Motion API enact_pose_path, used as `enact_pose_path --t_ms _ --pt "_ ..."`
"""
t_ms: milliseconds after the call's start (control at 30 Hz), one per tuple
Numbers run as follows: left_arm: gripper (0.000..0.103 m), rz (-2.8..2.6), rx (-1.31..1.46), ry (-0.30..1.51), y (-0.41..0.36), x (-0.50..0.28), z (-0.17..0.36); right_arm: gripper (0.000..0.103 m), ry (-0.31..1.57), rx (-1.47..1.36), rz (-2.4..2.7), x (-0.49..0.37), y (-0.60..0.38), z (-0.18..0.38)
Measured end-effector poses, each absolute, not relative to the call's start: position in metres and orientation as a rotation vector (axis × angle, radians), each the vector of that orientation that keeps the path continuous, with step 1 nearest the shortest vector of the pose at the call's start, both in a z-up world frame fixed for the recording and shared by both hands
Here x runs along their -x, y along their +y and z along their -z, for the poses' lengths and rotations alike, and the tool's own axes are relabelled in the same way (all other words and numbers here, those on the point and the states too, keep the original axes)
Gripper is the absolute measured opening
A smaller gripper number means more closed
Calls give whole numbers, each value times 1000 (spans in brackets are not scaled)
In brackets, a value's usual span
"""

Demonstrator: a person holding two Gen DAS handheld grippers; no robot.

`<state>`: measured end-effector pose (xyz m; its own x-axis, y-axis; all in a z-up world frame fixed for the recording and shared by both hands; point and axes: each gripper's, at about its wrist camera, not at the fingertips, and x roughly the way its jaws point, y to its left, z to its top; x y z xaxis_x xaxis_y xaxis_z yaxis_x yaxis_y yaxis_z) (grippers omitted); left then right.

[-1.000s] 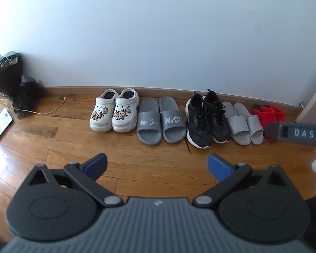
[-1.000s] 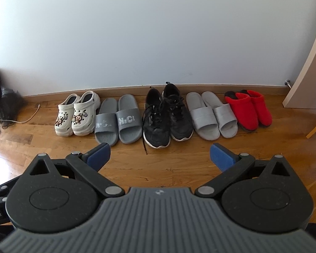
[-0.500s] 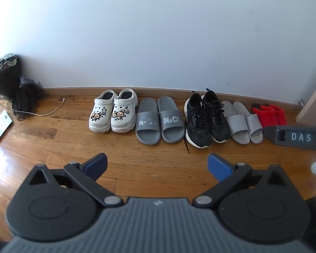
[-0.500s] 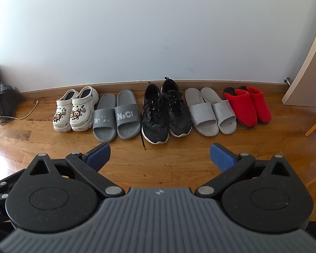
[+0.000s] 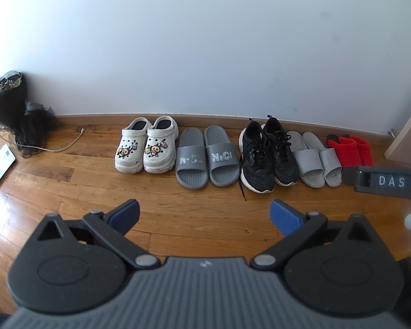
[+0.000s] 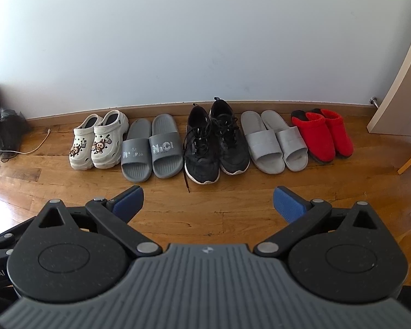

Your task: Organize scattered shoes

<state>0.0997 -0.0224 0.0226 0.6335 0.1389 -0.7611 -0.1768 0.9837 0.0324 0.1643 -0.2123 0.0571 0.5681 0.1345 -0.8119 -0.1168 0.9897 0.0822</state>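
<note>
Five pairs of shoes stand in a row along the wall, at 12 o'clock from both grippers.

The left gripper [image 5: 204,212] and right gripper [image 6: 208,200] are both wide apart and empty. The foam dark grey slides [image 6: 148,149] look light and bendable, so take them by the strap; the black sneakers [image 6: 215,142] by the heel collar. The red slippers [image 5: 352,150] are partly hidden in the left view.
</note>
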Motion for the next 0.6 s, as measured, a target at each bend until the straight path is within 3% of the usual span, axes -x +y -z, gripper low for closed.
enact_pose_path --t_ms 600 --pt "103 -188 52 867 -23 -102 -22 102 966 -12 -151 -163 -210 -54"
